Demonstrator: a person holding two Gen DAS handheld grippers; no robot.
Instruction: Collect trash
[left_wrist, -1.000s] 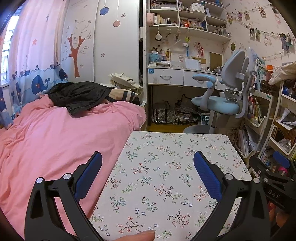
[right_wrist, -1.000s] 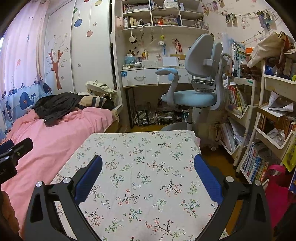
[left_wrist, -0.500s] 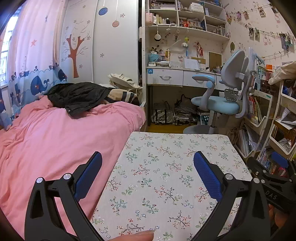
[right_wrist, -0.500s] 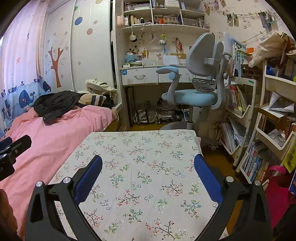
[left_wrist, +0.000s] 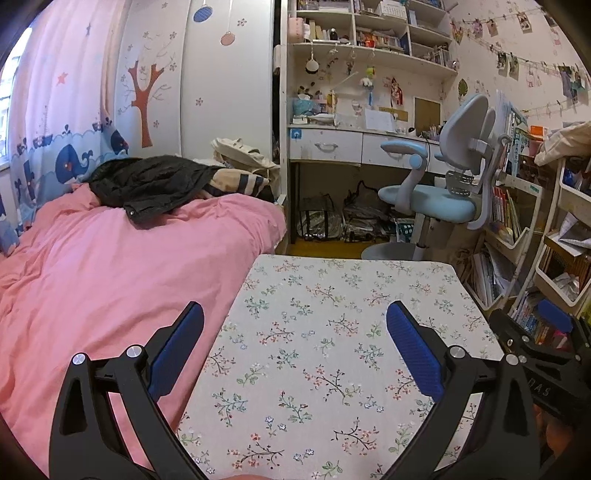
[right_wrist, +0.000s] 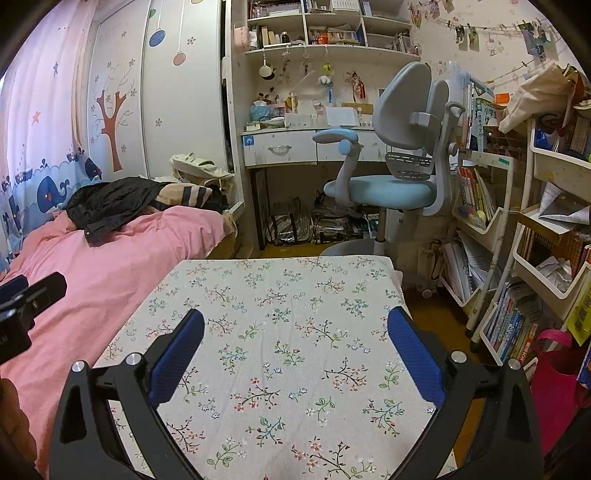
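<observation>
My left gripper (left_wrist: 295, 314) is open over the near left part of a table with a floral cloth (left_wrist: 332, 295), nothing between its blue pads. My right gripper (right_wrist: 295, 321) is open too, above the same floral table (right_wrist: 280, 295), and holds nothing. The right gripper (left_wrist: 546, 332) shows at the right edge of the left wrist view; the left gripper (right_wrist: 26, 299) shows at the left edge of the right wrist view. No trash lies on the cloth in either view.
A pink bed (left_wrist: 110, 266) with a black jacket (left_wrist: 147, 184) lies left of the table. Behind it stand a white desk (left_wrist: 332, 144) and a blue-grey chair (right_wrist: 399, 177). Crowded bookshelves (right_wrist: 546, 240) and a pink bag (right_wrist: 554, 376) fill the right side.
Both grippers have stayed open and shifted only slightly; the views have drifted a little, with the room appearing marginally lower in frame.
</observation>
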